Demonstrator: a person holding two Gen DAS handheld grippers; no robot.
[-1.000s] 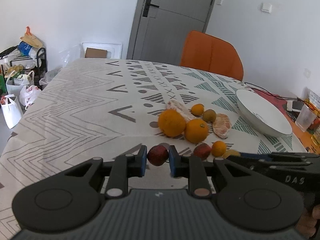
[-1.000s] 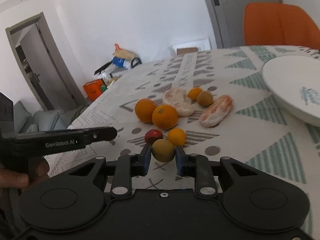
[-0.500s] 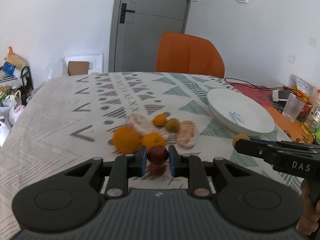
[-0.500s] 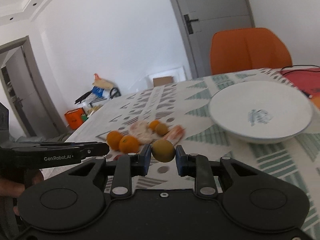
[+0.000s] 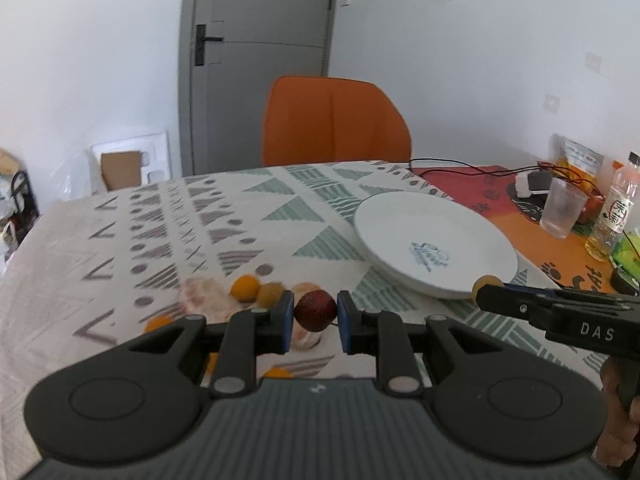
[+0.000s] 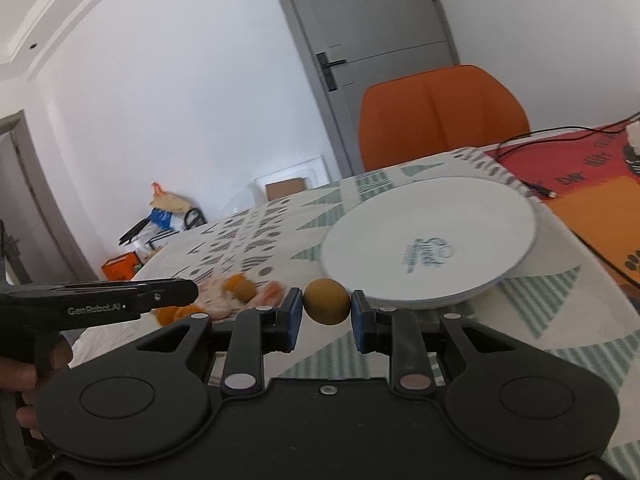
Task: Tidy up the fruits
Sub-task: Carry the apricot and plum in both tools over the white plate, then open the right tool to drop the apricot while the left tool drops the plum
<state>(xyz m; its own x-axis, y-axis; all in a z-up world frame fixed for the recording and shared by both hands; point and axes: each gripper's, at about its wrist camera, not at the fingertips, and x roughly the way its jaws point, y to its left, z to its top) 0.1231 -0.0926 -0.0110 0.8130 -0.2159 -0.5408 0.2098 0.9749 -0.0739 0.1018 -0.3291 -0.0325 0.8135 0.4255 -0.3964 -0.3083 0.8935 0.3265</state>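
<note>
My left gripper (image 5: 316,314) is shut on a small dark red fruit (image 5: 315,312), held above the patterned tablecloth. My right gripper (image 6: 326,302) is shut on a round yellow-brown fruit (image 6: 326,301), close to the near rim of the white plate (image 6: 480,216). In the left wrist view the plate (image 5: 400,220) lies ahead to the right, and the right gripper's side reaches in from the right with the yellow-brown fruit (image 5: 482,282) at its tip. Several oranges and peeled citrus pieces (image 5: 200,298) lie on the cloth at the left, partly hidden behind my left fingers.
An orange chair (image 5: 334,120) stands at the table's far side before a grey door. At the right sit a plastic cup (image 5: 562,212), a bottle (image 5: 612,208), cables and an orange mat (image 6: 592,216). Bags and boxes lie on the floor to the left.
Both grippers have lifted their fruits off the cloth and carried them right, toward the white plate. The fruit pile has slid to the left of both views.
</note>
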